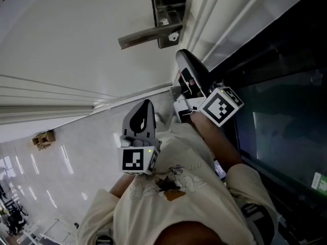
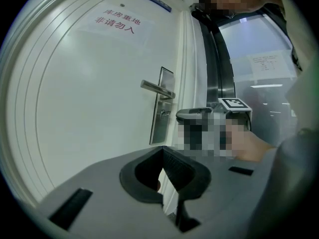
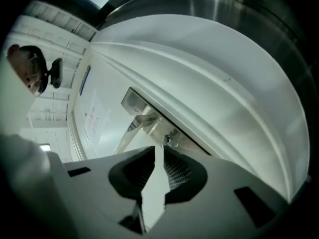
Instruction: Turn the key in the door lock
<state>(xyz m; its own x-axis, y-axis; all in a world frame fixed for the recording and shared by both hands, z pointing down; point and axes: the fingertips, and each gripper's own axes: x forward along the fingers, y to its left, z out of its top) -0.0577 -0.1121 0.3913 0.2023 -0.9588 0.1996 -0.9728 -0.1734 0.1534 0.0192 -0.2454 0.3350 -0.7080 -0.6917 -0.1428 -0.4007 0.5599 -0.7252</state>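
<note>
A white door carries a metal lock plate [image 1: 168, 14] with a lever handle [image 1: 145, 36]. Under the handle a small key [image 1: 173, 35] sits in the lock. My right gripper [image 1: 181, 55] points at the plate just short of the key. In the right gripper view its jaws [image 3: 158, 148] stand open with a narrow gap and nothing between them, and the key [image 3: 169, 140] lies just beyond their tips. My left gripper [image 1: 147, 102] hangs back from the door, lower in the head view. Its jaws [image 2: 162, 151] meet at the tips and hold nothing; the plate [image 2: 160, 108] and handle [image 2: 156, 88] are well ahead of them.
A dark frame with glass panels [image 1: 276, 86] runs along the door's right side. A printed sign [image 2: 118, 21] is stuck high on the door. Pale glossy floor [image 1: 76, 157] spreads to the left. The person's light shirt [image 1: 173, 188] fills the bottom of the head view.
</note>
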